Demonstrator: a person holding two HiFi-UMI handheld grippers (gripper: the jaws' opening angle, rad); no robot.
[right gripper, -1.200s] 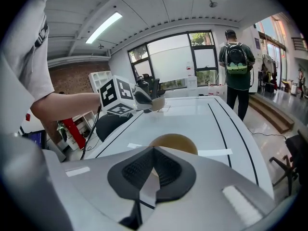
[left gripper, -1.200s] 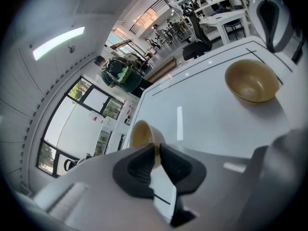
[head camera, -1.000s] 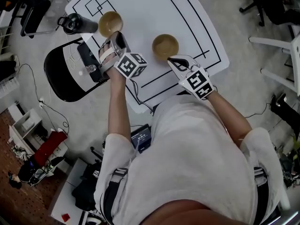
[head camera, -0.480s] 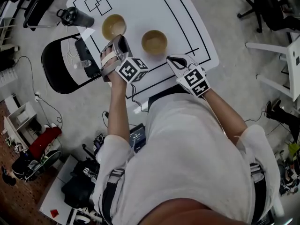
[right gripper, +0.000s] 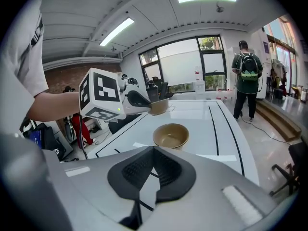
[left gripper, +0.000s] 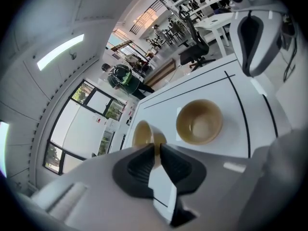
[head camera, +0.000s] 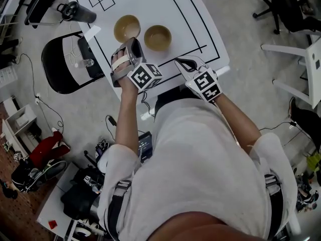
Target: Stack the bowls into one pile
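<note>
Two tan bowls are on the white table [head camera: 168,4]. My left gripper [head camera: 132,43] [left gripper: 156,147] is shut on the near rim of the left bowl [head camera: 125,26] [left gripper: 142,134] [right gripper: 160,107]. I cannot tell whether that bowl rests on the table or hangs just above it. The other bowl [head camera: 157,37] [left gripper: 199,121] [right gripper: 170,136] stands upright and empty close to its right, not touching it. My right gripper [head camera: 177,61] [right gripper: 153,150] is shut on nothing. It is near the table's front edge, short of that second bowl.
A black chair [head camera: 65,64] stands by the table's left edge, and a dark flask [head camera: 75,11] lies by the far left corner. Office chairs [head camera: 291,4] stand at the right. A person with a backpack [right gripper: 248,76] stands beyond the table.
My left gripper has brought its bowl rightward across the table, so the gap to the second bowl is about half as wide. The right gripper has drifted slightly left and stays shut.
</note>
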